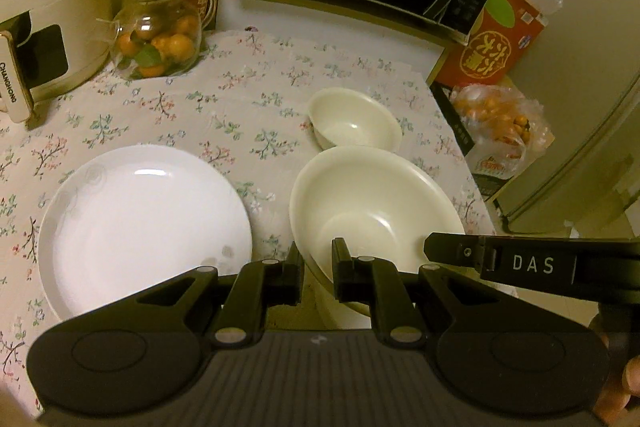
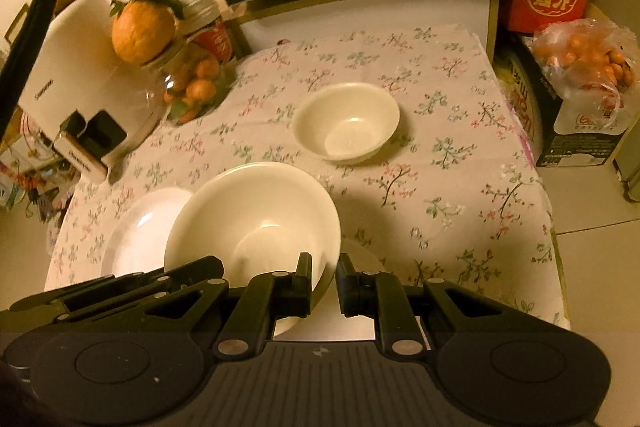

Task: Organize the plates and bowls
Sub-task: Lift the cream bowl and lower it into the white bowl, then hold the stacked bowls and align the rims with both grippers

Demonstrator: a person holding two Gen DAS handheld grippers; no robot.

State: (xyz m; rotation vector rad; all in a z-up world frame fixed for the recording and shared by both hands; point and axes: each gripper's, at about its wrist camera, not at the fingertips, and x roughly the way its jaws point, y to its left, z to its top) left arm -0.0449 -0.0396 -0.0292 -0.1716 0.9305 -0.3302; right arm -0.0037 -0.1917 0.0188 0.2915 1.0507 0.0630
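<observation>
1. While the large bowl [image 1: 376, 203] sits tilted near the table's front edge, the left gripper [image 1: 318, 267] clamps its near rim.
2. The right gripper [image 2: 325, 281] pinches that same rim.
3. The white plate [image 1: 148, 223] lies to its left; the small bowl [image 2: 346, 121] stands behind on the floral cloth [image 2: 440, 163].
</observation>
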